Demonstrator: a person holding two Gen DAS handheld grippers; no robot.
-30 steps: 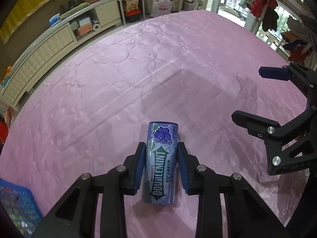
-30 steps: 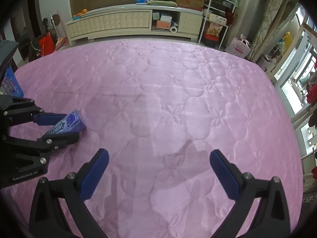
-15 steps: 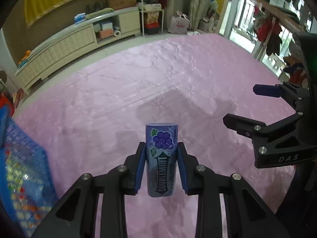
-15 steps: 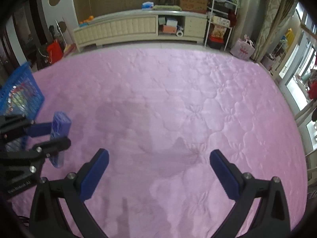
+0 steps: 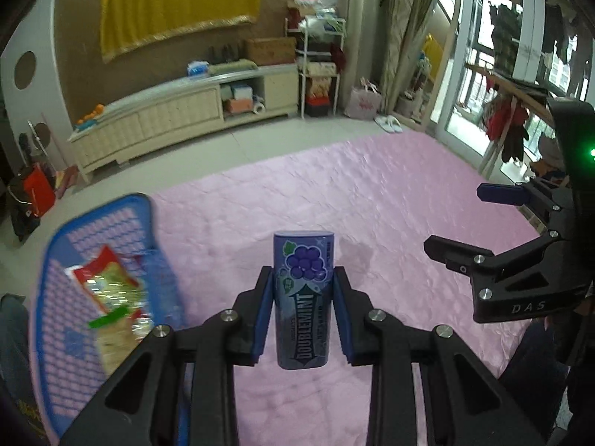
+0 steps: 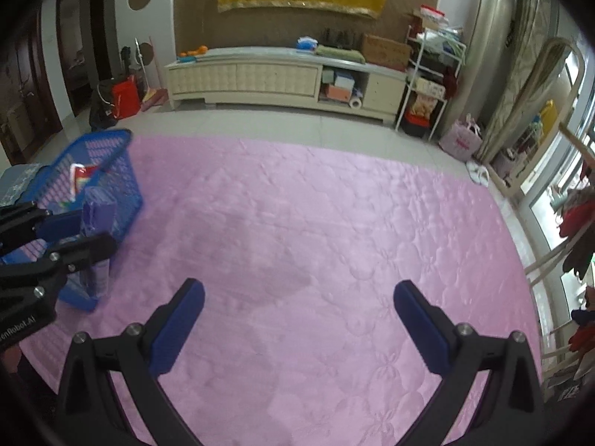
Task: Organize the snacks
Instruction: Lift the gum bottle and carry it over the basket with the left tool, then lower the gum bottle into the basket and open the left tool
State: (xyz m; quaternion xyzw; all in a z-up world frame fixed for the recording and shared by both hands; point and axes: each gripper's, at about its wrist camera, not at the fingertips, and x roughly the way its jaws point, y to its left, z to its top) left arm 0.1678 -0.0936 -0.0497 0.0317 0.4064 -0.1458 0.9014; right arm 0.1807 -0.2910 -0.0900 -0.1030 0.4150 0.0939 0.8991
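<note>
My left gripper (image 5: pixel 303 297) is shut on a purple Doublemint gum bottle (image 5: pixel 304 297) and holds it upright in the air above the pink quilted mat (image 5: pixel 372 204). A blue mesh basket (image 5: pixel 59 334) with snack packets (image 5: pixel 108 282) in it stands just left of the bottle. In the right wrist view the left gripper (image 6: pixel 63 234) and the bottle (image 6: pixel 97 230) show at the left edge, in front of the basket (image 6: pixel 111 171). My right gripper (image 6: pixel 297 312) is open and empty above the mat (image 6: pixel 334 241); it also shows in the left wrist view (image 5: pixel 468 219).
A long cream cabinet (image 6: pixel 279 74) stands along the far wall beyond the mat. A white shelf rack (image 6: pixel 427 74) and a pink bag (image 6: pixel 461 141) stand at the back right. A red bag (image 6: pixel 124 96) sits on the floor at the back left.
My left gripper has lifted the gum bottle off the mat and swung it left toward the blue basket, which has come into view. My right gripper has stayed open and has tilted up.
</note>
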